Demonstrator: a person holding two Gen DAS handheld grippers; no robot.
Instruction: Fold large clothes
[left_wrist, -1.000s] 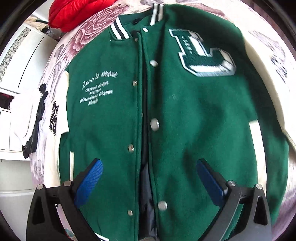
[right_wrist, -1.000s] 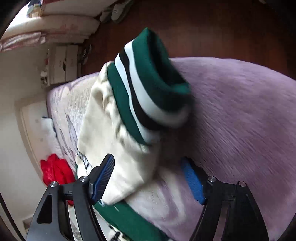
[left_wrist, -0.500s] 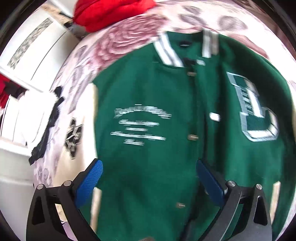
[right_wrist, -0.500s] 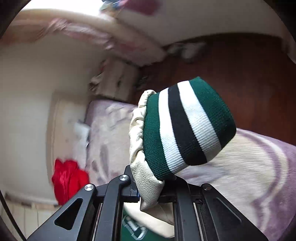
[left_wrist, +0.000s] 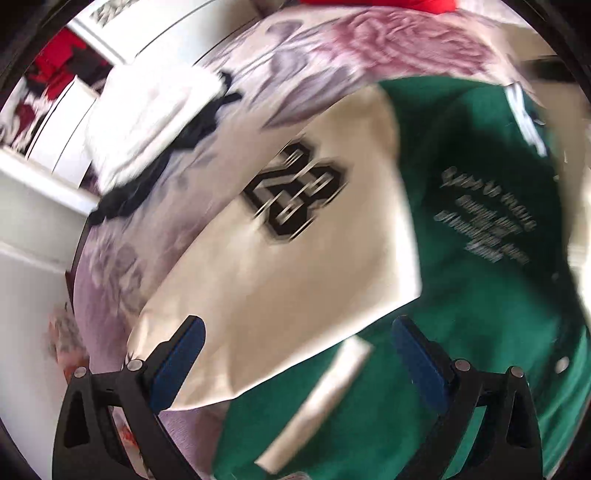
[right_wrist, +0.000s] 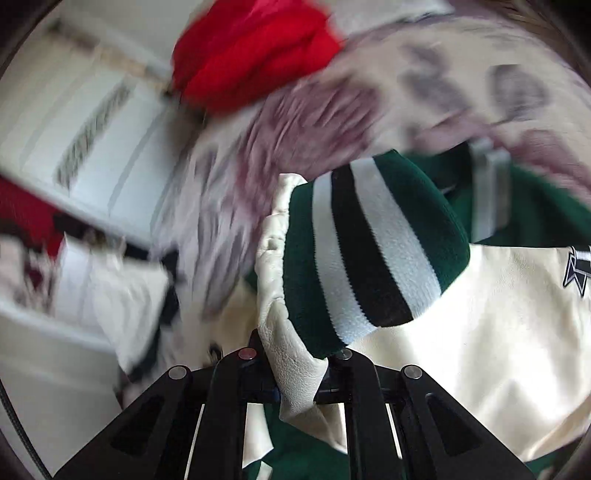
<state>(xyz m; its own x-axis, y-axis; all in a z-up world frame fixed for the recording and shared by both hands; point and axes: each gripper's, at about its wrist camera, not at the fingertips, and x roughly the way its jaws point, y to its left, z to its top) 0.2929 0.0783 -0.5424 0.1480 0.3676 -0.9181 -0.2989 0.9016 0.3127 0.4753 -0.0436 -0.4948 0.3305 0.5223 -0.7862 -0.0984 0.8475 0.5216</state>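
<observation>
Both grippers have moved on: my right gripper (right_wrist: 301, 384) has clamped its jaws on the striped cuff (right_wrist: 369, 254) and lifted that sleeve over the green jacket (left_wrist: 480, 295) on the bed (left_wrist: 332, 48), while my left gripper (left_wrist: 299, 354), jaws wide and empty, has swung over the other sleeve (left_wrist: 295, 258), so the fold is starting.

green-and-cream jacket (left_wrist: 480, 295), striped cuff (right_wrist: 369, 251), floral bedspread (left_wrist: 332, 48)

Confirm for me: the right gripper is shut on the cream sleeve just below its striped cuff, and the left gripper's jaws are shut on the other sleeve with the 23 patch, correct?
Not quite. The left wrist view shows the left gripper with jaws open, holding nothing, over the cream sleeve with the 23 patch. The rest holds: the right gripper is shut on the cream sleeve just below its striped cuff.
</observation>
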